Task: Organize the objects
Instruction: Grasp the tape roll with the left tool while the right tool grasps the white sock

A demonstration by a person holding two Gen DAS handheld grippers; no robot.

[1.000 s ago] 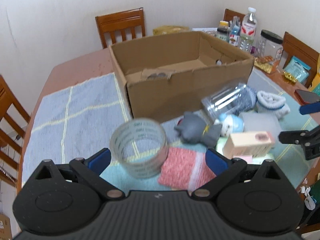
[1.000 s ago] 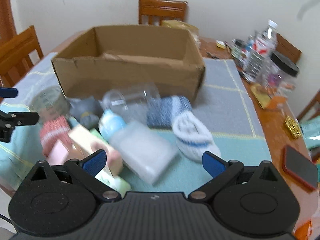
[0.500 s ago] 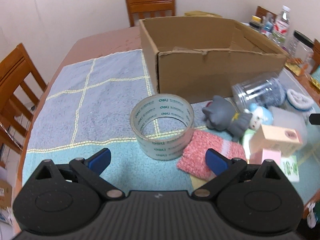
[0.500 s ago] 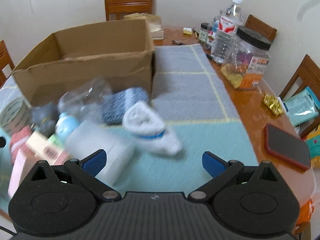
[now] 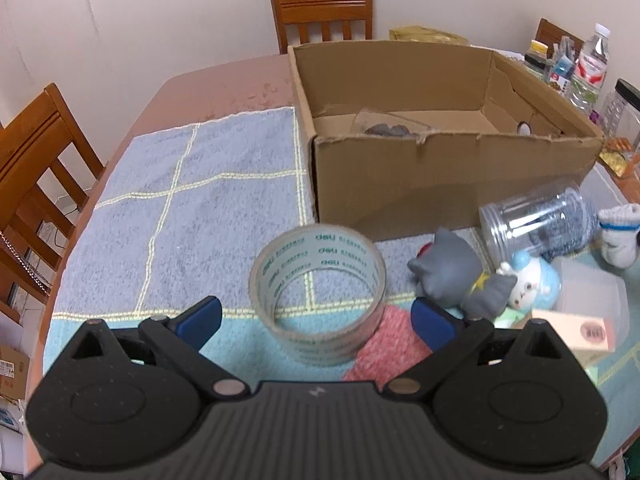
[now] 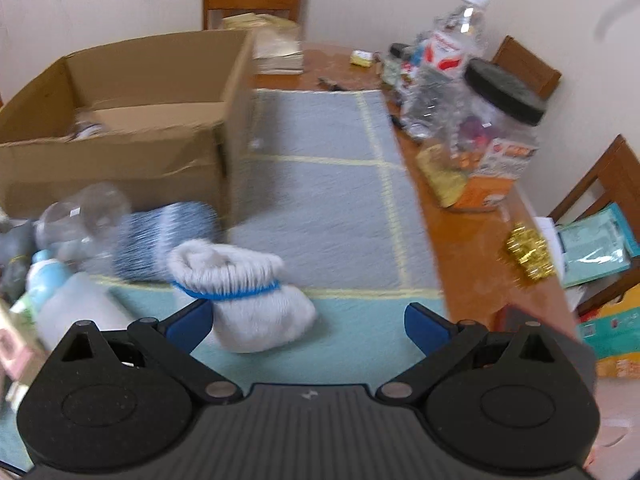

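Note:
A roll of clear tape (image 5: 320,294) stands on the cloth right in front of my left gripper (image 5: 316,320), which is open with the roll between its blue fingertips but not gripped. A red knitted piece (image 5: 390,350), a grey plush toy (image 5: 456,276) and a clear jar (image 5: 536,220) lie to the right. Behind them sits an open cardboard box (image 5: 452,168). In the right wrist view a white sock with a blue band (image 6: 244,292) lies just ahead of my open right gripper (image 6: 308,324), near its left fingertip. A blue sock (image 6: 168,236) lies beside the box (image 6: 120,152).
Wooden chairs (image 5: 322,12) ring the table. Bottles and a black-lidded jar (image 6: 496,120) crowd the right side, with gold wrappers (image 6: 528,252) and packets near the edge. A pink box (image 5: 576,330) and a frosted plastic container (image 5: 592,292) lie at the right.
My left gripper has closed in on the tape roll, which now sits between its fingertips. My right gripper has swung right and moved toward the white sock.

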